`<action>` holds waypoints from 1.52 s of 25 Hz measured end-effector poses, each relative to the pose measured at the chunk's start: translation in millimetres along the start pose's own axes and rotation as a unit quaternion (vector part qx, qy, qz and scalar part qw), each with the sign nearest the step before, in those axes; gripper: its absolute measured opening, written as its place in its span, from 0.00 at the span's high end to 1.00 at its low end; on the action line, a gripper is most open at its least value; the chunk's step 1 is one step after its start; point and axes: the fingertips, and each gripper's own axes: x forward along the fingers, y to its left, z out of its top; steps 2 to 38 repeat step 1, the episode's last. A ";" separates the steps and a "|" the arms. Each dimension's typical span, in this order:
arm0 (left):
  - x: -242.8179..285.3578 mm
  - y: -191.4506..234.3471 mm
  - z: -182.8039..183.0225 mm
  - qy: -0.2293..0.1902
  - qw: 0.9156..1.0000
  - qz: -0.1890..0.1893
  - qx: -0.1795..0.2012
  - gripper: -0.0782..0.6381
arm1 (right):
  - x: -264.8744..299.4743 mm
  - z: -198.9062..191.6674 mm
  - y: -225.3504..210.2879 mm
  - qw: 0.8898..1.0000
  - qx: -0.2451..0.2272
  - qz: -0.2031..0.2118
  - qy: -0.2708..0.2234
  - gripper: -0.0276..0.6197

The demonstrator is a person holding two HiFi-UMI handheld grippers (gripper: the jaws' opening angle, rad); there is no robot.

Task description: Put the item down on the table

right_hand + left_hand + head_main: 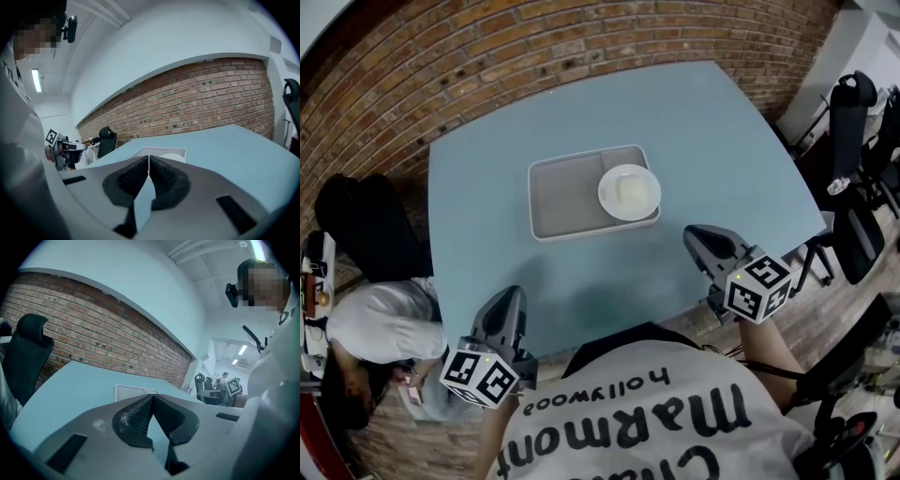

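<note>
A grey tray lies in the middle of the light blue table, with a white round dish resting on its right part. My left gripper hovers over the table's near edge at the left, jaws shut with nothing between them. My right gripper hovers over the near right part of the table, also shut and empty. In the left gripper view the left gripper points at the tray's rim. The right gripper points at the tray and dish in its own view.
A brick wall runs behind the table. A black office chair and a seated person are at the left. More black chairs stand at the right. My own white printed shirt fills the bottom.
</note>
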 end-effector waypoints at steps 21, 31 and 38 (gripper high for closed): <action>-1.0 -0.1 -1.1 0.001 1.000 0.000 0.000 0.88 | -0.6 -1.3 -0.4 1.000 0.001 -0.001 0.000 0.93; -1.0 -0.1 -1.1 0.001 1.000 0.000 0.000 0.88 | -0.6 -1.3 -0.4 1.000 0.001 -0.001 0.000 0.93; -1.0 -0.1 -1.1 0.001 1.000 0.000 0.000 0.88 | -0.6 -1.3 -0.4 1.000 0.001 -0.001 0.000 0.93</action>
